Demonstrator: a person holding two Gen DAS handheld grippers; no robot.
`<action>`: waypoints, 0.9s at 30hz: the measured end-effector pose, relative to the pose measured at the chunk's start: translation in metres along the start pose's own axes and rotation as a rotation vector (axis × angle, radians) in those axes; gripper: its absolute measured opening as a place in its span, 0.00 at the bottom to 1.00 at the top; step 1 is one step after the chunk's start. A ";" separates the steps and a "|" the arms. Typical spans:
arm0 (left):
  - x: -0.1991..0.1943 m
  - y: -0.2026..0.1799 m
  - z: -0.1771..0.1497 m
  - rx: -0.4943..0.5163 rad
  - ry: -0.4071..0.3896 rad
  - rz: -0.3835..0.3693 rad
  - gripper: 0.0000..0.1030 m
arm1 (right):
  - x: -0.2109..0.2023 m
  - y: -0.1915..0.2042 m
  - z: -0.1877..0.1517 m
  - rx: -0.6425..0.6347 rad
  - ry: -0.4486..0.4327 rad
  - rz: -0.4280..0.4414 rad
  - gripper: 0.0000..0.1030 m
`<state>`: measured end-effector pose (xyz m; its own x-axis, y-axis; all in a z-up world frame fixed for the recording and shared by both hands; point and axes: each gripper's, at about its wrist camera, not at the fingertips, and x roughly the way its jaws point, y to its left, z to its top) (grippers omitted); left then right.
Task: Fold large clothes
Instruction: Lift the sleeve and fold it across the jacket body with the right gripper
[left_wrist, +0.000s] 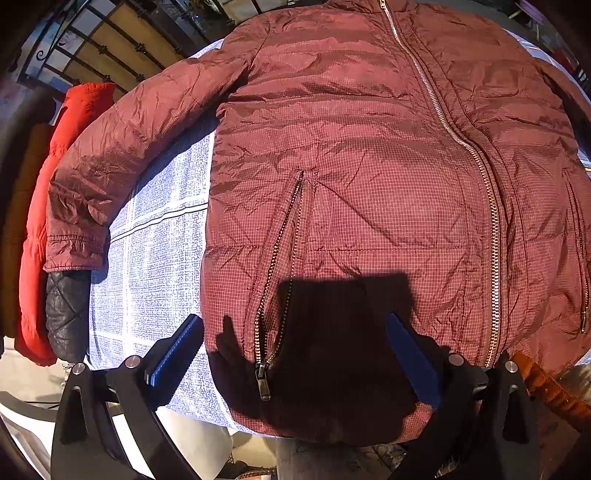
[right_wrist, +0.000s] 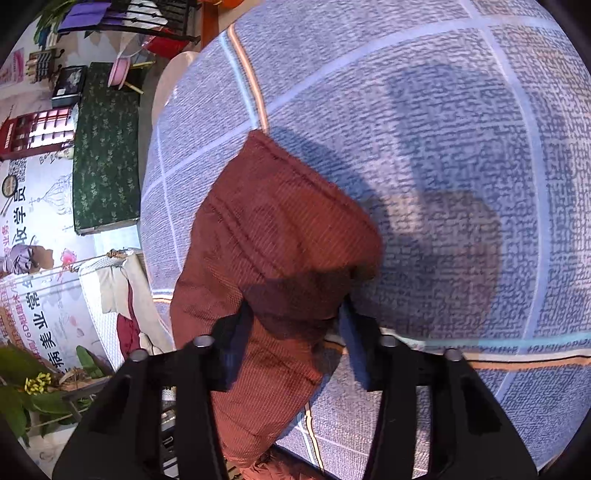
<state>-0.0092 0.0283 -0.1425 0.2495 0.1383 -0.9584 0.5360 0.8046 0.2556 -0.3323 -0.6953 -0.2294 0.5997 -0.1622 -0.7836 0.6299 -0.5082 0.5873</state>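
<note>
The maroon jacket (left_wrist: 351, 166) lies flat, zipped, on the checked cloth (left_wrist: 159, 229). The left gripper (left_wrist: 295, 354) hovers open over its shadowed hem. The right gripper (right_wrist: 295, 317) clamps a sleeve (right_wrist: 273, 236), its cuff end cut off below.

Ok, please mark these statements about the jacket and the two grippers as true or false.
1. The jacket lies front up, main zip closed. True.
2. The left gripper grips the hem. False: its jaws are open above the hem.
3. The right gripper has a sleeve between its fingers. True.
4. The cloth under the jacket is plain green. False: blue-white check.
5. An orange-red garment lies beside the jacket. True.
</note>
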 end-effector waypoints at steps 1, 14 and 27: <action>-0.001 0.000 0.000 0.000 -0.003 0.000 0.94 | -0.005 -0.003 0.004 -0.006 -0.007 0.001 0.28; 0.004 0.008 0.000 -0.058 -0.018 -0.033 0.94 | -0.063 0.101 -0.021 -0.385 -0.198 -0.121 0.12; 0.009 0.025 0.005 -0.131 -0.045 -0.077 0.94 | -0.075 0.279 -0.220 -1.148 -0.209 -0.029 0.12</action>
<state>0.0102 0.0470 -0.1439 0.2493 0.0498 -0.9672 0.4460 0.8806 0.1603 -0.0931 -0.6383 0.0377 0.5524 -0.3532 -0.7551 0.7823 0.5324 0.3233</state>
